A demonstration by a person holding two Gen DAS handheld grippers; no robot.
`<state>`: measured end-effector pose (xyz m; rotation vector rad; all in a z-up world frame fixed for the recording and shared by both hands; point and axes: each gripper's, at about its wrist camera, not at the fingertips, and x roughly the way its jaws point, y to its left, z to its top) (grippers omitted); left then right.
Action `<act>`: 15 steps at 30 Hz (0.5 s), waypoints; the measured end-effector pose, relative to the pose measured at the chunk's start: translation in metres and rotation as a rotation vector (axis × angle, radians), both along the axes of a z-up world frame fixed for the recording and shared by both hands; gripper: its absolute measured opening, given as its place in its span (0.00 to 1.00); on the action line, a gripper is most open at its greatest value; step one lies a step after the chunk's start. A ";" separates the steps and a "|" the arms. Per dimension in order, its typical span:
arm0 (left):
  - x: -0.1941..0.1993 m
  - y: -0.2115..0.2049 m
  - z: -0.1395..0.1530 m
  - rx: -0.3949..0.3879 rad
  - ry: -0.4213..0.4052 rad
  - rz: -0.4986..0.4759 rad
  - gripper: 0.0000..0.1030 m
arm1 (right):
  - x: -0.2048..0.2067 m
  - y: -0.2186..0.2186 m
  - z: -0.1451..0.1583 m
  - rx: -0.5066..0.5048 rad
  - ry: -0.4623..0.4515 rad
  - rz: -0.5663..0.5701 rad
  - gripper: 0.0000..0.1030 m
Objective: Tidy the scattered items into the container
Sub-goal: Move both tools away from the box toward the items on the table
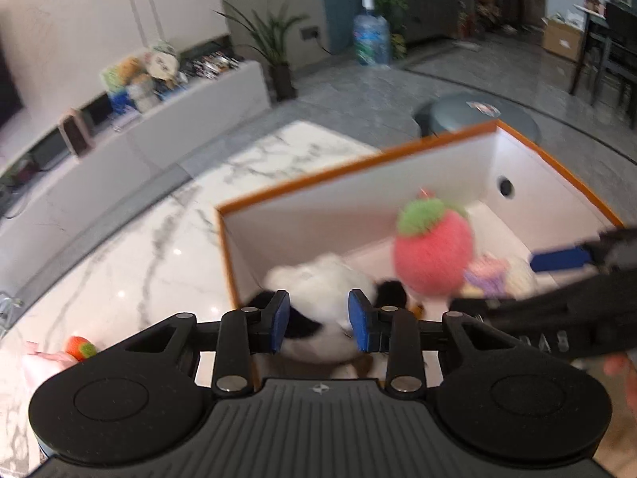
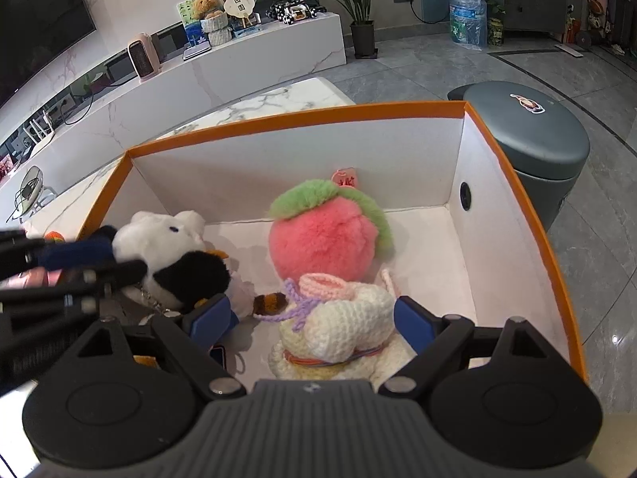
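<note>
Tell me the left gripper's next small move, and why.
Probably open the left gripper and let go. It is shut on the black-and-white plush, which already sits low inside the orange-rimmed box beside the pink strawberry plush. After that, the small orange toy still lies on the marble table outside the box.

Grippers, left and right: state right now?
Left tool: closed on the black-and-white plush, over the box.
Right tool: open, straddling the crochet toy, not gripping.
</note>
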<state>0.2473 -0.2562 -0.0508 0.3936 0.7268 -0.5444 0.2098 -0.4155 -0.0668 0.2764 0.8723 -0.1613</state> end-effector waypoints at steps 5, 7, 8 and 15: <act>-0.007 0.010 0.010 -0.039 -0.017 -0.004 0.38 | 0.000 0.003 0.000 -0.007 0.001 -0.002 0.88; -0.010 0.015 0.011 -0.040 -0.005 -0.003 0.38 | 0.000 0.004 0.002 -0.009 -0.001 -0.003 0.88; -0.011 0.017 0.012 -0.042 0.003 0.002 0.38 | -0.001 0.005 0.004 -0.011 -0.004 -0.003 0.88; -0.028 0.044 0.025 -0.096 0.043 0.051 0.40 | -0.015 0.020 0.025 -0.048 -0.045 -0.007 0.88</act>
